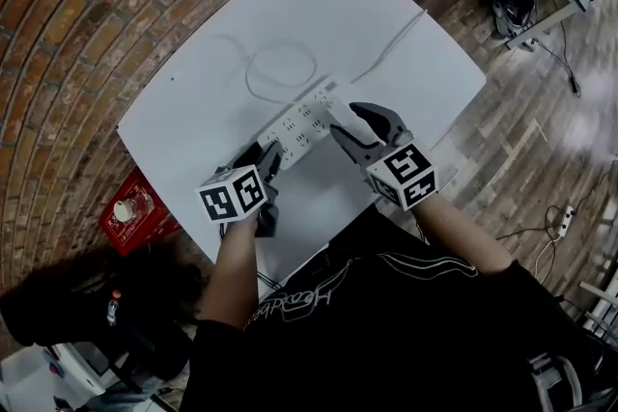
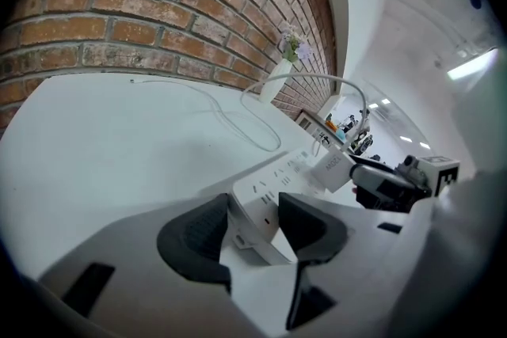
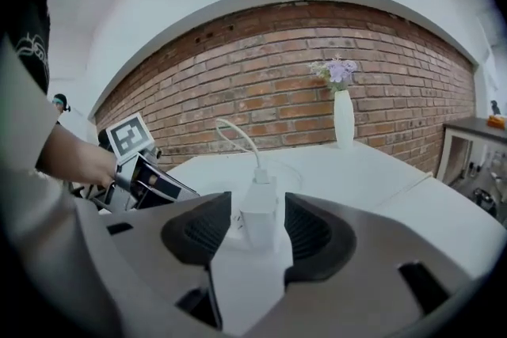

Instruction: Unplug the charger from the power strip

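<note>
Your left gripper (image 2: 253,224) clamps the power strip (image 2: 273,184) to steady it on the table (image 1: 406,34), while your right gripper (image 3: 257,232), jaws wide, straddles the plugged-in charger (image 3: 260,211) without touching it.

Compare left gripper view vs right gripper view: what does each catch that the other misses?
Left gripper view only: the left tongs shut on the power strip at its near end, sockets showing.
Right gripper view only: gaps either side of the charger between the open right tongs; a hand beside a marker cube.
Both: charger, its cable, vase, brick wall, table.
</note>
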{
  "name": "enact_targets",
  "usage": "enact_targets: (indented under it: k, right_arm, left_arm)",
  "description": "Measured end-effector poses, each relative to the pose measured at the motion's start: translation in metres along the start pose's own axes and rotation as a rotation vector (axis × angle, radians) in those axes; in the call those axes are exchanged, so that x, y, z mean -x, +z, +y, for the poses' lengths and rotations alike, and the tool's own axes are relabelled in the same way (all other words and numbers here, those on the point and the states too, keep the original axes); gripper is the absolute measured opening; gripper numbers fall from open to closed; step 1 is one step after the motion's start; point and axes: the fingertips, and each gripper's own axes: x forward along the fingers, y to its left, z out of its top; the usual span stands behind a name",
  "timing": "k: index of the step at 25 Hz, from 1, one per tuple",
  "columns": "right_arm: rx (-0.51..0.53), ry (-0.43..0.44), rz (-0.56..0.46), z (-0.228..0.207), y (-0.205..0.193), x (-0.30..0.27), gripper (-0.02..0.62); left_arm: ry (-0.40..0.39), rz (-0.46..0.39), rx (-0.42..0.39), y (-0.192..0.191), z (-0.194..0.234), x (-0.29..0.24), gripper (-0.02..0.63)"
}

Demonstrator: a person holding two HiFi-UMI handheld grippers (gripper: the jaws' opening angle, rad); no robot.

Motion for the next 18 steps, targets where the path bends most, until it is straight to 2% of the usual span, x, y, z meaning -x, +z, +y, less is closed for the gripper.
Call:
enact_targets:
  k: [5,14,18]
  right_arm:
    - [0.056,-0.049,0.004,-0.001,-0.003,-0.014,0.183]
    - [0.072,-0.109,-0.007,-0.004,-0.010,-0.033,0.178]
    - [0.065,-0.136,-0.015,-0.009,-0.008,-0.036,0.138]
  left_arm:
    - [0.016,0.001,-0.009,-0.003,0.001,0.000,0.200]
    - [0.012,-0.005,-0.012,-0.001,0.000,0.000,0.200]
    - [0.009,-0.007,-0.011,0.001,0.002,0.000,0.200]
